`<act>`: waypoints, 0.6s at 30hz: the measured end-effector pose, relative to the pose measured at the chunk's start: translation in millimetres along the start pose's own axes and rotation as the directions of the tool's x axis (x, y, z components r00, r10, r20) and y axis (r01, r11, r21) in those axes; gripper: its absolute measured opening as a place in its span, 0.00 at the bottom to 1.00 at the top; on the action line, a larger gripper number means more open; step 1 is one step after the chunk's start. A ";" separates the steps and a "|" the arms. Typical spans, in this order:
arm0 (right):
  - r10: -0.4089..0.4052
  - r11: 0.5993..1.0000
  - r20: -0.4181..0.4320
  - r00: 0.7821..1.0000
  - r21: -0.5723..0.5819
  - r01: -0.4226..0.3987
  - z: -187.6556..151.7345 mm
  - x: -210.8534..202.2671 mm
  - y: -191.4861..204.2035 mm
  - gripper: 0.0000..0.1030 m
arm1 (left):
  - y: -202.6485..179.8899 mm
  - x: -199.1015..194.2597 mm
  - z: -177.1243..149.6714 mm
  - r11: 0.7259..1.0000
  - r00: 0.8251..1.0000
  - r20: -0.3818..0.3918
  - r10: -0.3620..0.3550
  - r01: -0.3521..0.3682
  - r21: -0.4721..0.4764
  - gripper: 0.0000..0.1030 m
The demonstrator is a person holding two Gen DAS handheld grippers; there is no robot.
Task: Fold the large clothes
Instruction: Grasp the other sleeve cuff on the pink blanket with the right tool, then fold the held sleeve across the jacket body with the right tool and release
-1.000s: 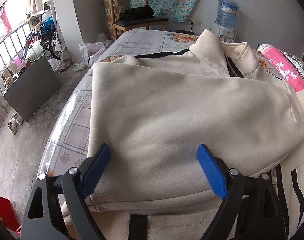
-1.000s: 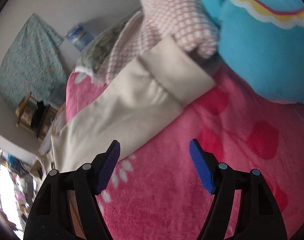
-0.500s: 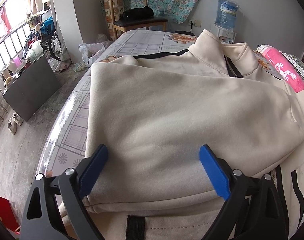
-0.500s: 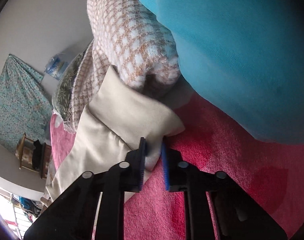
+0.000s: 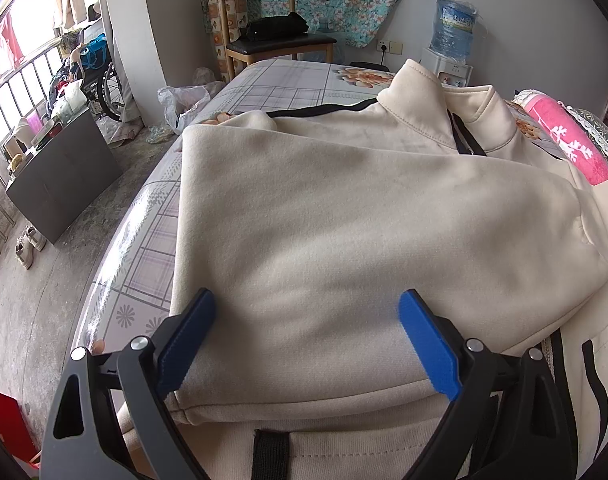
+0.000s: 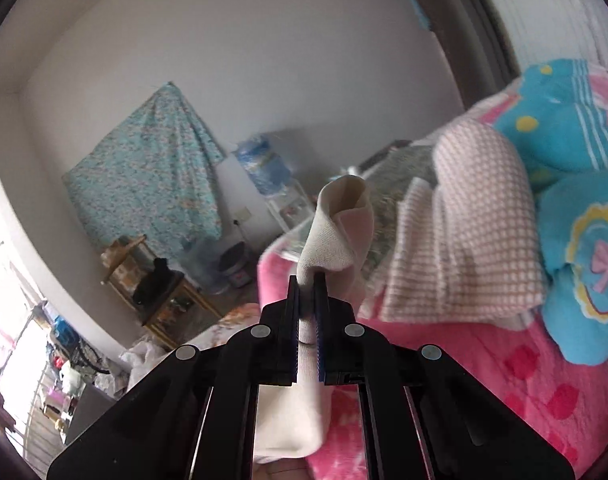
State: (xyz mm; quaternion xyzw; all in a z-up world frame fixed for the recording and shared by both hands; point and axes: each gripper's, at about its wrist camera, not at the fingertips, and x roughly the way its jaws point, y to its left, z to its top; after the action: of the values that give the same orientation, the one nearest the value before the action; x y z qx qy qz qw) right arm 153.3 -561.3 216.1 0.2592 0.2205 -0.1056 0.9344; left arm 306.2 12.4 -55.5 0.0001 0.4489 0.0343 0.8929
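Now the cream jacket (image 5: 344,220) is lying under the wide-open, empty left tongs (image 5: 308,344), while its sleeve cuff (image 6: 340,220) is pinched by the closed right tongs (image 6: 306,312) at frame centre.

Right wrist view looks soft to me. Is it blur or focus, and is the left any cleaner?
Right wrist view: background and blankets smeared, window blown out; only the right hand-held gripper and pinched cream sleeve read clearly. Left wrist view: sharp on the cream jacket, fisheye-bent edges, window glare.
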 end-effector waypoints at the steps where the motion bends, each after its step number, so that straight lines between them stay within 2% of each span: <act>1: 0.028 0.999 0.005 1.000 -0.028 -0.027 -0.2 -4.0 16.8 0.05 | -0.2 0.1 0.1 1.000 1.000 0.000 0.001 -0.001 0.000 0.88; 7: 0.183 0.972 -0.038 0.982 -0.142 -0.187 -10.9 12.7 109.6 0.05 | -1.9 -0.1 0.4 1.000 1.000 0.002 0.000 0.000 0.001 0.88; 10: 0.240 0.952 -0.075 0.968 -0.179 -0.250 -24.7 25.3 151.2 0.05 | 0.7 -5.8 2.1 0.998 0.998 -0.006 -0.058 0.058 -0.016 0.88; 14: 0.309 0.917 -0.141 0.940 -0.218 -0.334 -51.0 50.5 205.7 0.05 | 8.5 -23.5 2.4 0.991 0.992 -0.009 -0.126 0.125 -0.042 0.87; 18: 0.361 0.870 -0.233 0.903 -0.266 -0.416 -90.4 75.1 262.5 0.05 | 24.2 -43.0 -0.7 0.983 0.985 -0.001 -0.173 0.173 -0.056 0.82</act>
State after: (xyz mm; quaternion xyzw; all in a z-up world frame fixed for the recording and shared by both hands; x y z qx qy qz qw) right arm 268.9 -298.2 226.5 0.1572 0.2591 0.1440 0.9420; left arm 278.6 33.9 -20.7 -0.0640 0.4486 -0.0309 0.8909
